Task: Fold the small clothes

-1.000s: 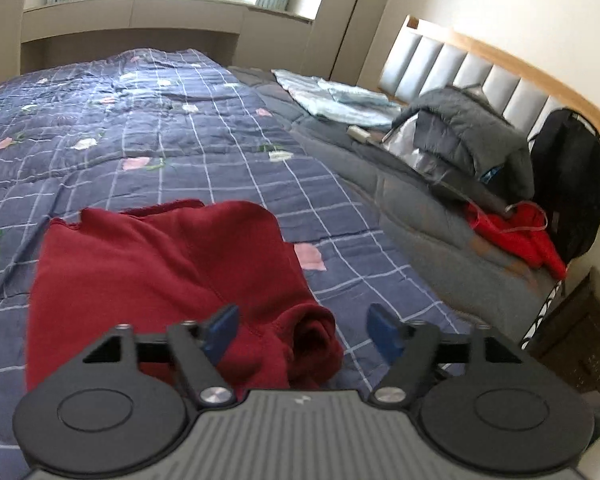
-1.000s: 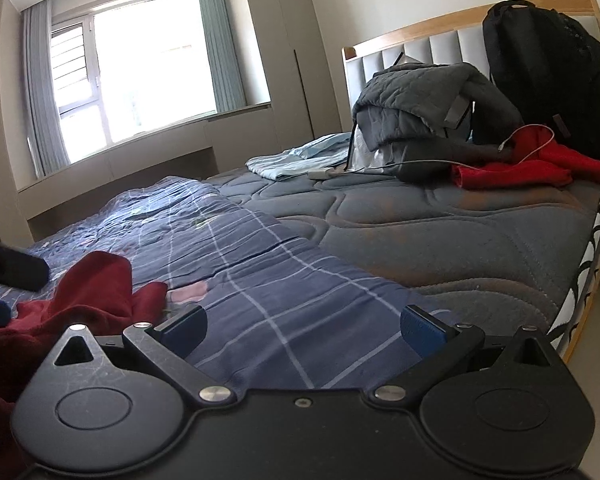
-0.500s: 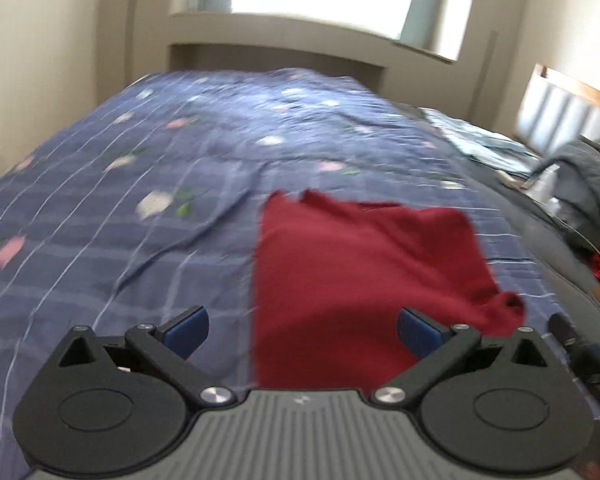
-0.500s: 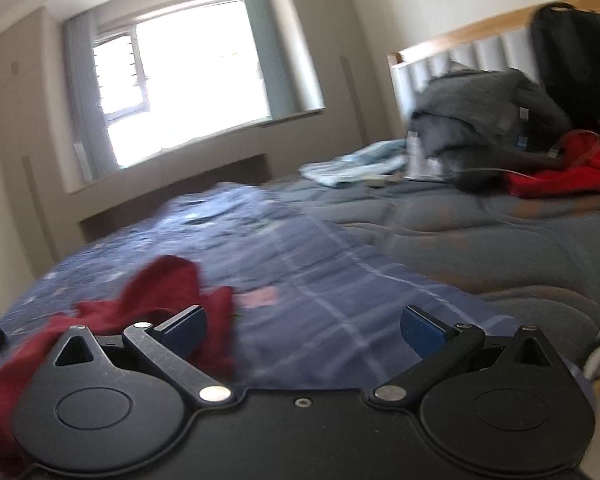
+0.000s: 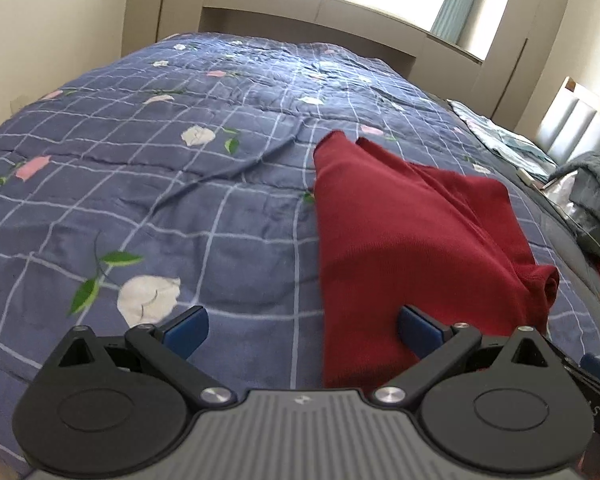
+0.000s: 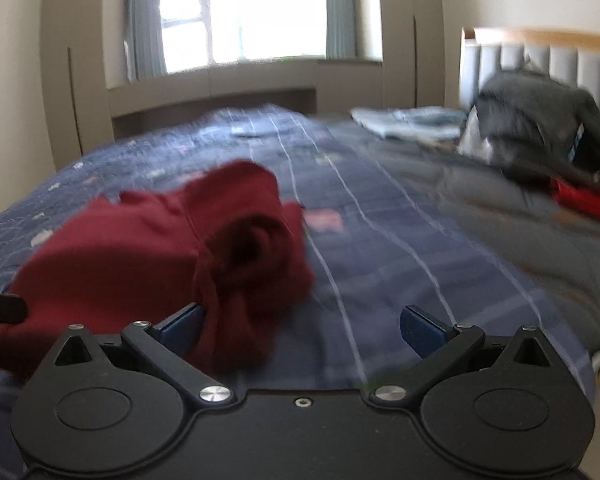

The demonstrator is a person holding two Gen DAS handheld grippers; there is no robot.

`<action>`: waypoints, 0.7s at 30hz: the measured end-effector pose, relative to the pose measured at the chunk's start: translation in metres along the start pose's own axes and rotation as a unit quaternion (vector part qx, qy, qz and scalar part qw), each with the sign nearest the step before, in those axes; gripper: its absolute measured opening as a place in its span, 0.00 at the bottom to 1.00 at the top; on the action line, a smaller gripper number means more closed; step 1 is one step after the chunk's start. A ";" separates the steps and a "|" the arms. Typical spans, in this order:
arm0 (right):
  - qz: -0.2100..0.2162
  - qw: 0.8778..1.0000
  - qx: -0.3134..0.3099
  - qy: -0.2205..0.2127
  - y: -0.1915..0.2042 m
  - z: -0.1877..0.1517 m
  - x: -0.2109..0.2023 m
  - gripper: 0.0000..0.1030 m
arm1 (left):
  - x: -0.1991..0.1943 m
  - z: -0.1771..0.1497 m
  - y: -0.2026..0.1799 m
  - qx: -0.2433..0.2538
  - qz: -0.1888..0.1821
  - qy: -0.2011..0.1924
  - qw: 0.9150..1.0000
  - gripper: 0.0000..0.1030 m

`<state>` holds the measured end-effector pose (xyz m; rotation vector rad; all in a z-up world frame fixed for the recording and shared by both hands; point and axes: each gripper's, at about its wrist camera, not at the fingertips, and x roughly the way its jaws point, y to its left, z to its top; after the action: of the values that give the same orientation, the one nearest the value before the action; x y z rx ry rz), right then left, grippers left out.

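On the bed, near its right edge: one item for folding.
Garment: dark red garment (image 5: 412,240), lying partly flattened on the blue checked floral quilt (image 5: 180,200), one end bunched into a roll towards the quilt's right edge.
Left gripper (image 5: 302,328): jaws spread wide, gripping nothing; garment's near-left edge lies between them, close to the right finger.
Right gripper (image 6: 300,330): jaws released, empty; rolled end (image 6: 252,248) sits just ahead, by the left finger; picture blurred.
Headboard end: grey jacket (image 6: 540,120), red cloth (image 6: 588,196).
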<state>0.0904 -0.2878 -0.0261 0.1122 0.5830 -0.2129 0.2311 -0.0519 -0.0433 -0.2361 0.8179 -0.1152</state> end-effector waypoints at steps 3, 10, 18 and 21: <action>0.007 1.000 0.008 0.002 -0.005 -0.005 -0.004 1.00 | 0.000 -0.004 0.003 -0.003 -0.007 0.001 1.000 0.99; 0.040 0.999 -0.011 -0.032 -0.013 0.005 -0.028 1.00 | -0.008 0.002 0.008 -0.012 -0.023 -0.012 1.000 0.99; 0.157 0.987 -0.016 -0.010 -0.032 0.071 0.038 0.99 | 0.006 0.008 0.008 -0.032 -0.034 -0.002 0.999 0.99; 0.185 0.983 -0.021 0.004 -0.031 0.090 0.068 0.88 | 0.012 0.007 0.006 -0.028 -0.035 0.003 0.999 1.00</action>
<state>0.1871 -0.3442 0.0093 0.1777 0.5632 0.1610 0.2443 -0.0471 -0.0492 -0.3165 0.8196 -0.1592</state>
